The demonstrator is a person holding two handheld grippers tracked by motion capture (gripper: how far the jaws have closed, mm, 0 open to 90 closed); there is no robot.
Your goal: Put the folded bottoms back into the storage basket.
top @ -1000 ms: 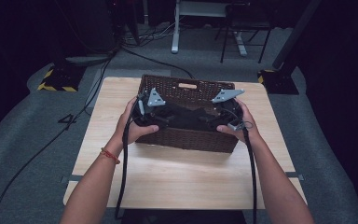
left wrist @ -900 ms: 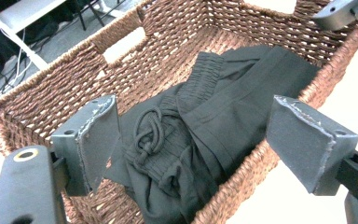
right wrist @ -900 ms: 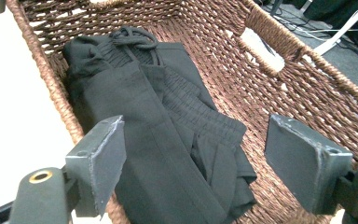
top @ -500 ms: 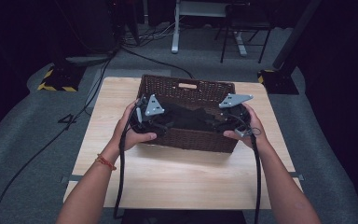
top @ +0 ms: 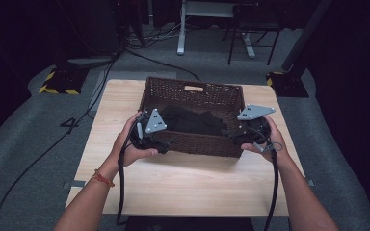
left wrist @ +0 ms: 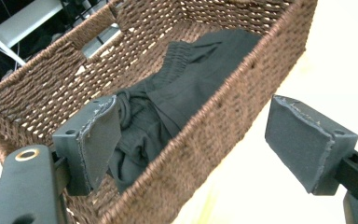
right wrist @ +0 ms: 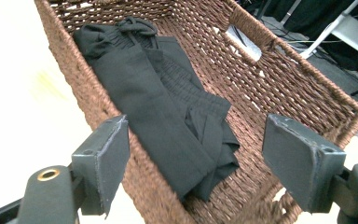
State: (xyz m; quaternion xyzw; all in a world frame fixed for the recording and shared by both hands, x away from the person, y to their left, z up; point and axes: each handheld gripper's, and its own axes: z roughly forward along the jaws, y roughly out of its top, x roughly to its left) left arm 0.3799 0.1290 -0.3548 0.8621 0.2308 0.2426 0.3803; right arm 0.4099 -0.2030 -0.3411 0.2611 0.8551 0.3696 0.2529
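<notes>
Wicker basket (top: pixel 192 96), black garment (top: pixel 192 121) inside, open grippers straddling rim

I'm in a dark lab: grey carpet (top: pixel 38 144), floor cables (top: pixel 164 60), hazard-striped base (top: pixel 58 89), far desk legs (top: pixel 180 33).

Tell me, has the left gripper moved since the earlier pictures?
Yes. The left gripper has drawn outward and toward the person, from over the basket to its near left corner.
</notes>
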